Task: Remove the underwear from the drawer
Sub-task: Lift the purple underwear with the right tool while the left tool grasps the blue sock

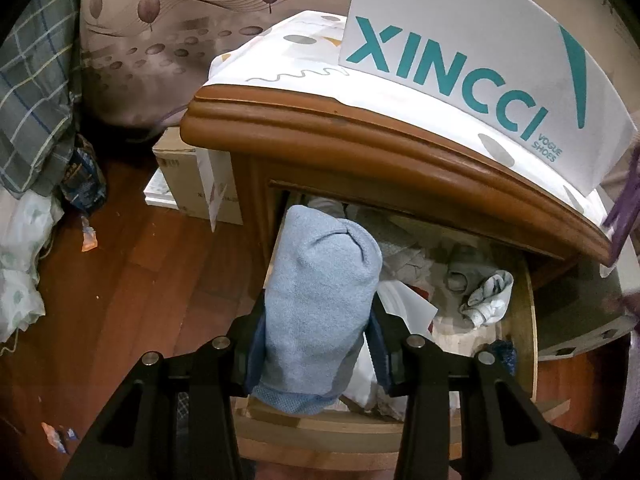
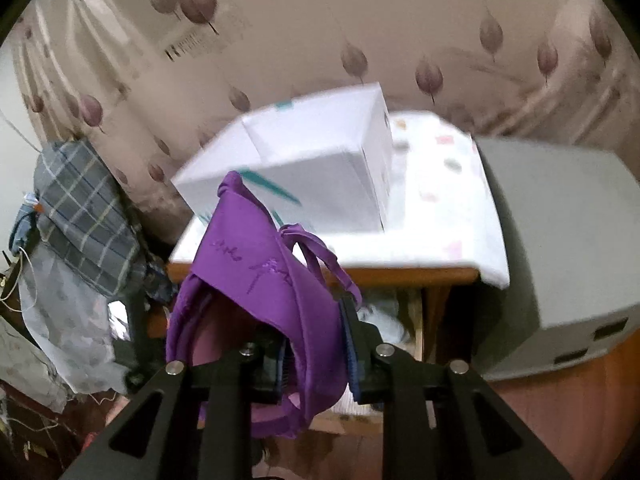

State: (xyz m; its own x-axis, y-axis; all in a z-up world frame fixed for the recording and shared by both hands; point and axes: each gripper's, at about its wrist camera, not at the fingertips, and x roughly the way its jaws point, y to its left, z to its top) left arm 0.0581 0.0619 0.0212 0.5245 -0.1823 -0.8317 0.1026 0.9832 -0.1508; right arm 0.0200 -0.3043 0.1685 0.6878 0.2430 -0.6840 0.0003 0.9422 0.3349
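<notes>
Currently, item by item.

Left wrist view: left tongs, partly closed, clamped on a rolled light-blue garment. Roll's long axis runs straight ahead along the fingers, far end bulging over the open drawer. Drawer stands pulled out beneath the wooden nightstand's moulded front edge; inside it, loose pale cloth and a balled grey-white sock toward the right wall. White shoe box on the nightstand top, near its front edge. Wood floor to the left.

Right wrist view: right tongs, closed about as tight as they go, pinching purple underwear. Garment drapes up and over the left finger, straps looping toward the right one; its bulk lies left of the tongs' centre line. Nightstand, shoe box and drawer sit ahead and below; picture blurred.

Judgement: purple piece appears clear of the drawer; blue roll hangs directly over it, so the left hand is nearer the drawer, and its load needs drawing back and away to clear the front rim.
</notes>
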